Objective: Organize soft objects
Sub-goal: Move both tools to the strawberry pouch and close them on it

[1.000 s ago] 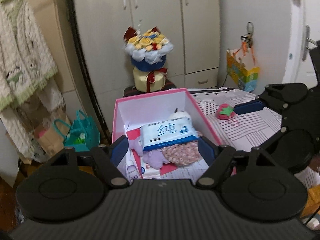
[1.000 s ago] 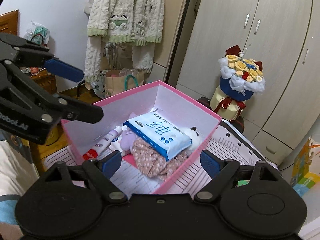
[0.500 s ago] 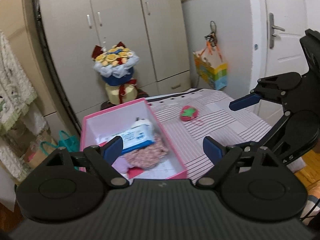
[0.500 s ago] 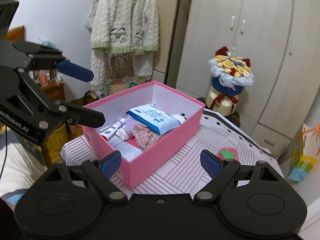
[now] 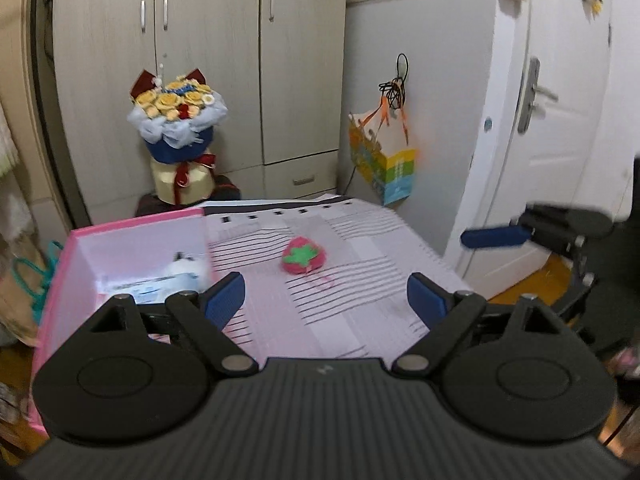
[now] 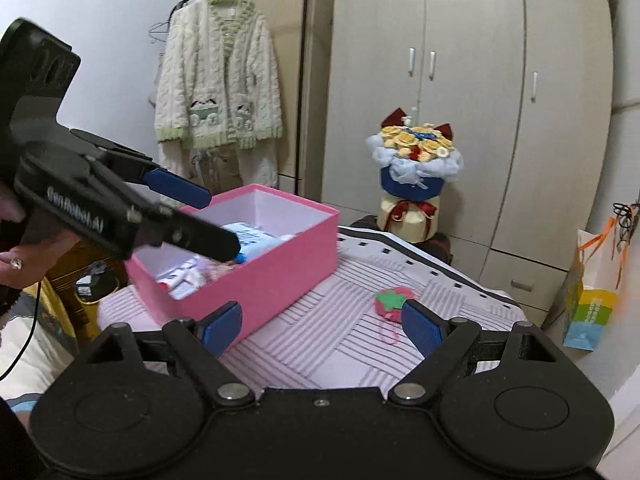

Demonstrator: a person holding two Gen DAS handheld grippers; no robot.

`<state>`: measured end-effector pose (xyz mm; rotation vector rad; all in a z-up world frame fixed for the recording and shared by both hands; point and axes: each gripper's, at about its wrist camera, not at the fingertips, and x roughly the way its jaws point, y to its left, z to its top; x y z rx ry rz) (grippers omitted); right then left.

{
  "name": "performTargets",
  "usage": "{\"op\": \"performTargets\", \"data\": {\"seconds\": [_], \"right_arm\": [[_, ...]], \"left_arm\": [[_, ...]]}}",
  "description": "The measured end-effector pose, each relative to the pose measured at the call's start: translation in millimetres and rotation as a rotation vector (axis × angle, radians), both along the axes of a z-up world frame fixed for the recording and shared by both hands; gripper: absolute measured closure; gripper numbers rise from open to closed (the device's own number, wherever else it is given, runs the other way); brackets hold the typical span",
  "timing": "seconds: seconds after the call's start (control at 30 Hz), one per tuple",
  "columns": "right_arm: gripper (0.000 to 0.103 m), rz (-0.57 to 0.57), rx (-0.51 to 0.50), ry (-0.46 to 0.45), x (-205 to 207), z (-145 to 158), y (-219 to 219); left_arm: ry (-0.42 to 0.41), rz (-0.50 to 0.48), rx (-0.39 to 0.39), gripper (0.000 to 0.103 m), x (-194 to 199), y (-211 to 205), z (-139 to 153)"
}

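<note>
The strawberry plush (image 5: pixel 303 259) lies alone mid-bedspread (image 5: pixel 360 280), green leaf top up, too roundish to call a long axis. The pink box (image 6: pixel 280 264) sits near the bedspread's left edge. My left gripper (image 5: pixel 326 298) and right gripper (image 6: pixel 322 322) both have jaws wide apart, holding nothing.

Black handheld grippers with blue finger pads

Left gripper (image 6: pixel 196 216) carries white lettering; right gripper (image 6: pixel 322 322) shows silver pivot screws; bare-skinned hand (image 6: pixel 24 248) with painted nail.

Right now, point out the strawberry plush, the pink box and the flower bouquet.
strawberry plush (image 5: pixel 303 258): left wrist view, on its green leaf top.
pink box (image 6: pixel 276 276): right wrist view, on its near outer wall.
flower bouquet (image 6: pixel 416 148): right wrist view, on its yellow blooms.
</note>
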<state>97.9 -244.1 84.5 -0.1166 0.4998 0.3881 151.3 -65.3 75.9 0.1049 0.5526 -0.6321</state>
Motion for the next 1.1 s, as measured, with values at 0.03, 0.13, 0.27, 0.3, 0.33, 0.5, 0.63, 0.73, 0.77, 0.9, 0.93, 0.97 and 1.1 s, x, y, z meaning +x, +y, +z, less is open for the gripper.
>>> {"op": "performTargets", "data": {"seconds": [0.03,0.13,0.27,0.3,0.33,0.5,0.63,0.73,0.77,0.9,0.93,0.97,1.1], "right_arm": [[0.013,-0.005,0.005,0.000,3,-3,-3],[0.013,-0.019,0.013,-0.027,17,-13,-12],[0.013,-0.007,0.001,-0.082,34,-26,-15],[0.013,-0.008,0.003,-0.089,40,-31,-16],[0.013,-0.009,0.004,-0.093,46,-35,-17],[0.013,0.022,-0.002,-0.062,85,-58,-25],[0.013,0.038,0.016,0.005,118,-77,-34],[0.013,0.072,0.062,-0.018,132,-87,-38],[0.013,0.076,0.067,-0.024,136,-90,-38],[0.013,0.084,0.076,0.009,159,-103,-36],[0.013,0.084,0.071,0.022,165,-107,-35],[0.013,0.084,0.051,0.032,170,-112,-32],[0.013,0.095,-0.015,0.081,189,-131,-25]], "left_arm": [[0.012,0.012,-0.019,0.015,6,-5,-2],[0.055,0.067,-0.087,0.015,26,-23,-16],[0.115,0.115,-0.146,0.015,55,-44,-38],[0.127,0.127,-0.153,0.016,62,-48,-43],[0.137,0.142,-0.159,0.016,69,-52,-48],[0.223,0.187,-0.208,0.017,106,-65,-79],[0.286,0.262,-0.252,0.019,133,-75,-101],[0.340,0.311,-0.281,0.022,152,-85,-116],[0.351,0.321,-0.284,0.026,156,-86,-118],[0.351,0.367,-0.280,0.033,167,-91,-126],[0.347,0.378,-0.269,0.035,169,-93,-127],[0.353,0.378,-0.259,0.039,172,-94,-128],[0.350,0.397,-0.253,0.041,180,-94,-131]]}}
